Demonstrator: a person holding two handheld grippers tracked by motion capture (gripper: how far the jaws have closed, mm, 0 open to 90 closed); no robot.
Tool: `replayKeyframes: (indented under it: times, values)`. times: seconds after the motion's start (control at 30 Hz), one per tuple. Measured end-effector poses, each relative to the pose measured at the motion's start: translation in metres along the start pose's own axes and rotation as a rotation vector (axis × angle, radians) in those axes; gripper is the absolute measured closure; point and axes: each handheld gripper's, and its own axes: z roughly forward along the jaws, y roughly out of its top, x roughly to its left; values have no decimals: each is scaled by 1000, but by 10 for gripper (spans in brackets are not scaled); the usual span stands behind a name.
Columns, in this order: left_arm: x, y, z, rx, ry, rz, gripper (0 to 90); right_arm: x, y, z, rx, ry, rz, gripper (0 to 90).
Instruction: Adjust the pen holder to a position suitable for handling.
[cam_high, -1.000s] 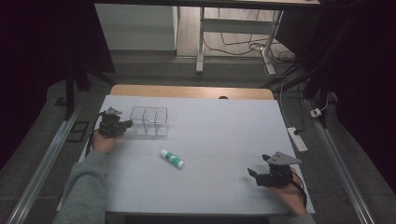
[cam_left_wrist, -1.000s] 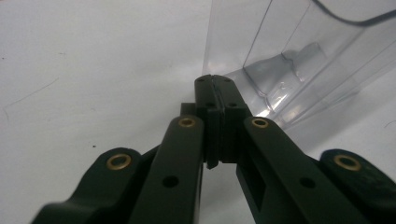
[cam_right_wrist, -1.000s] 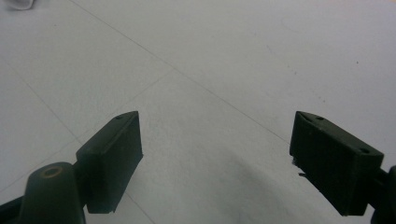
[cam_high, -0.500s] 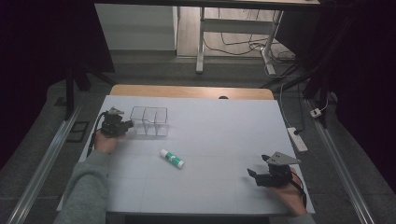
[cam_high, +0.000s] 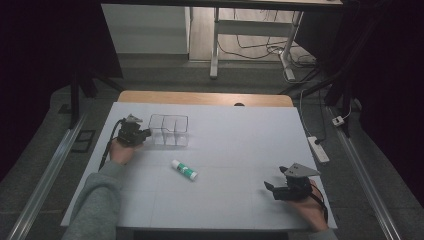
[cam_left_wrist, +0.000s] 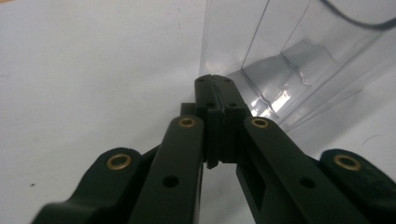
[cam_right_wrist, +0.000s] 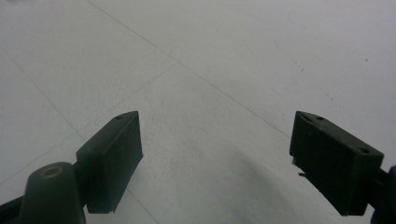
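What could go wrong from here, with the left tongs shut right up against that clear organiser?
1. The left tongs are shut at the wall of the clear organiser. Whether they pinch the wall is unclear; a pull could slip off, or tip or drag the light box.
2. The glue stick lies loose on its side on the table, near the organiser; a sliding box or the left forearm could set it rolling.
3. The right tongs are open and low over the table, far from both.

Glue stick (cam_high: 184, 170) label too small
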Motion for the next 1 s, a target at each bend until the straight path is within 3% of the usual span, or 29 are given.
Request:
replayKeyframes:
  times: [1.0]
  values:
    - [-37,17,17,19,-58,72,888,0,0,1,4,7,5,168]
